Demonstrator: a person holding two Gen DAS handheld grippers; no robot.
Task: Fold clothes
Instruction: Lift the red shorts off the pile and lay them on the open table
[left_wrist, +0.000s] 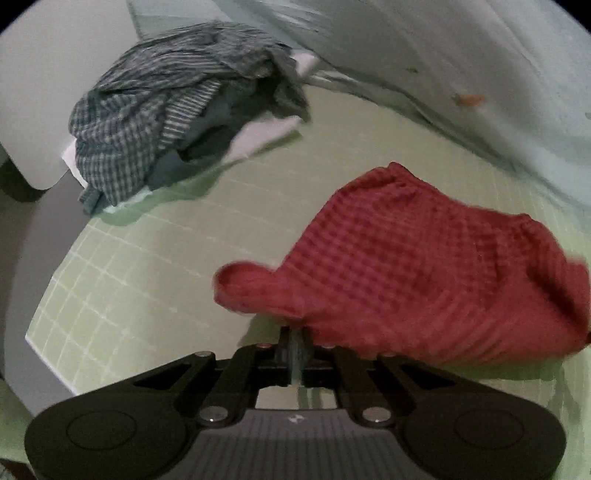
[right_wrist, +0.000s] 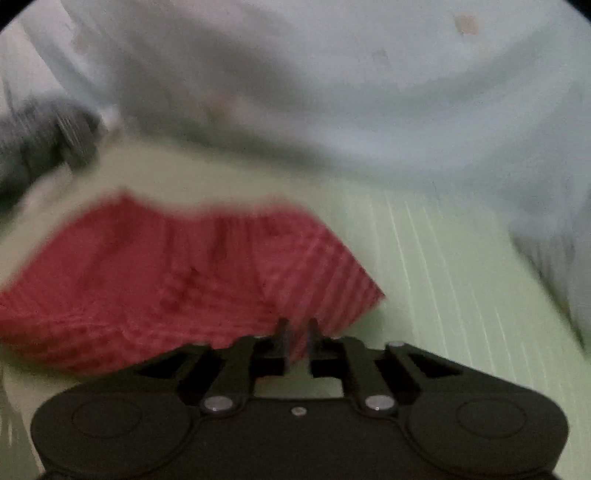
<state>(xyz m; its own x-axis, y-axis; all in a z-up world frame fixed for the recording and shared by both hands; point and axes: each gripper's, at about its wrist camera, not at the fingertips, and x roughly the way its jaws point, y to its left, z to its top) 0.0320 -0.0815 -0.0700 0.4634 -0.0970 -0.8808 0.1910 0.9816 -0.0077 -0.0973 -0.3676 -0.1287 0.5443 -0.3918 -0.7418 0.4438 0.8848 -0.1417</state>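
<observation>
both claws pinched shut on the red waffle-knit garment (left_wrist: 436, 273), left claw (left_wrist: 293, 332) at its near left hem, right claw (right_wrist: 297, 326) at the near right hem, cloth half raised off the green gridded mat (left_wrist: 129, 280) on the worktop; risk: thin bites, so could slip out if pulled apart too hard, leaving a lopsided fold; uneven carry could skew the hem against the waistband; heavy blur in the right view, so hard to judge the grip there; heap of checked clothes (left_wrist: 177, 107) well apart, unlikely to snag
</observation>
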